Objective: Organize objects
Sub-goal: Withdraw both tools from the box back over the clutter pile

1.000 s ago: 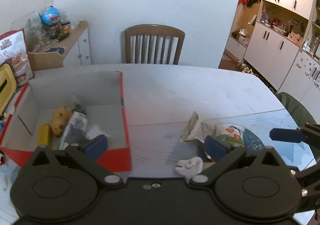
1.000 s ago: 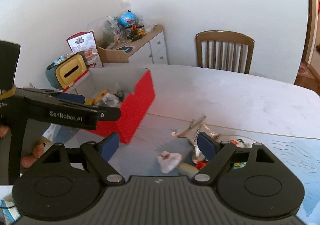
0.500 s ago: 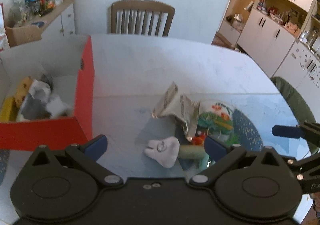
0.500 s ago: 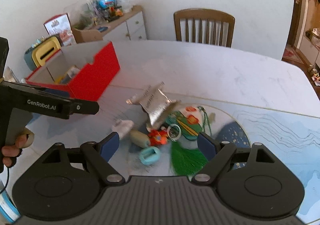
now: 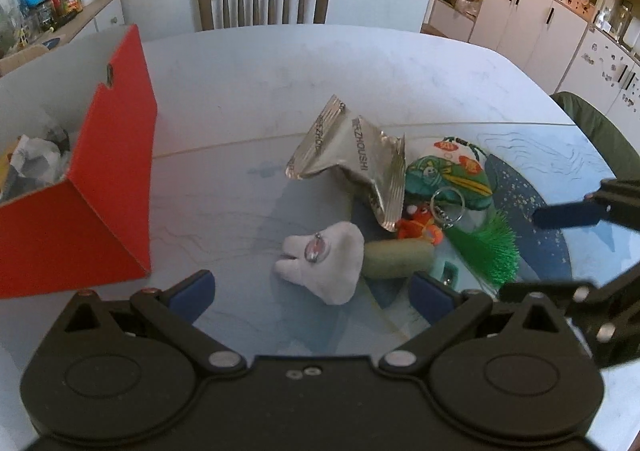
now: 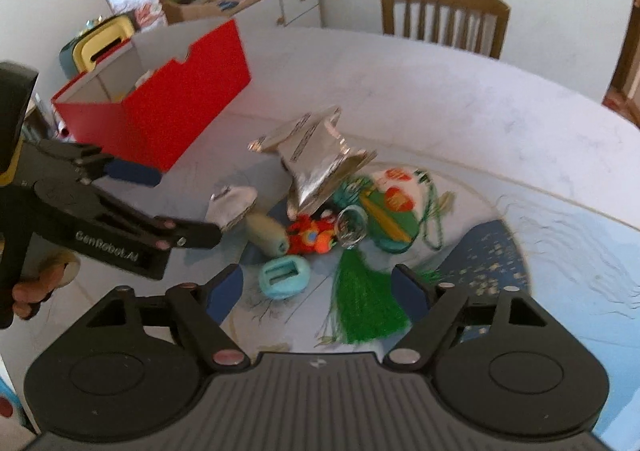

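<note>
- Tooth-shaped plush (image 5: 324,267) lay on the tabletop (image 5: 280,91), nearest item of the loose pile, directly ahead of the left hand-held gripper (image 5: 310,293); a small metal ring sat on its top face.
- A green oblong piece (image 5: 396,259) touched its right side; an orange toy (image 5: 420,231), key ring (image 5: 448,203), green tassel (image 5: 488,251) and crumpled foil packet (image 5: 352,167) crowded just behind.
- Red box (image 5: 100,191) stood to the left, open top, already holding a few things; likely the destination.
- Left hand-held gripper released, jaws spread wide, nothing between them, low over the plush.
- Right hand-held gripper (image 6: 316,291) also released and empty, above the tassel and a pale blue clip (image 6: 284,277).
- Judgement: the step in hand was picking the plush with the left. Best to close across its narrow waist, keeping the right jaw clear of the green piece so it is not dragged along.
- Soft body should squash; a firm, centred squeeze ought to hold it for the lift over the box wall.
</note>
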`<act>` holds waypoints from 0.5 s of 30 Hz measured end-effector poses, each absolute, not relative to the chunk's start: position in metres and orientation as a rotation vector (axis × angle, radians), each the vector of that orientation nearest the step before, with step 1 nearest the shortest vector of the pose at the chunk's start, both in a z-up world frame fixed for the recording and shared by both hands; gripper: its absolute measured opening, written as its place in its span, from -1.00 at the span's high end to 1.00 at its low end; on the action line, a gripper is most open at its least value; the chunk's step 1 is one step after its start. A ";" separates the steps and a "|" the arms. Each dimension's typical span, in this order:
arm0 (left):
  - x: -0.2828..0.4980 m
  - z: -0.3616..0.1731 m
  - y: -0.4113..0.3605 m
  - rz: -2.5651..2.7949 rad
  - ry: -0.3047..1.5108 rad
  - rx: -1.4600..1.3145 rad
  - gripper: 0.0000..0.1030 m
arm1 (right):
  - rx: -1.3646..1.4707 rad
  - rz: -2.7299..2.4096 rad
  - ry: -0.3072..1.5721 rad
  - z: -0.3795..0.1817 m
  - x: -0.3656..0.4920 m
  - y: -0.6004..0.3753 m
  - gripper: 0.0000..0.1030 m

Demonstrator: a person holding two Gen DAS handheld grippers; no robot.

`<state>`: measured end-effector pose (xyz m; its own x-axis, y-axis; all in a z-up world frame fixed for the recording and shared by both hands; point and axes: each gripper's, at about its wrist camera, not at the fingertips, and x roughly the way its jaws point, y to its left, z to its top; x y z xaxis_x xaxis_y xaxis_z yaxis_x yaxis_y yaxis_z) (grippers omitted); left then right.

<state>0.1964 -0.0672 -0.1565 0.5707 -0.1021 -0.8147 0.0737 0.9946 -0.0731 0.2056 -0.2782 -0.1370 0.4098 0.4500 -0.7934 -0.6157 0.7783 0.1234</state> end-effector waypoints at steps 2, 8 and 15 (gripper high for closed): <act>0.198 -0.158 -0.067 -0.119 0.954 -0.035 -0.98 | -0.227 0.700 0.935 -0.143 0.203 -0.273 -0.47; 0.209 -0.167 -0.068 -0.124 0.980 -0.037 -0.81 | -0.277 0.743 0.963 -0.163 0.205 -0.257 -0.23; 0.219 -0.171 -0.066 -0.131 0.996 -0.066 -0.49 | -0.280 0.764 0.975 -0.173 0.211 -0.246 -0.09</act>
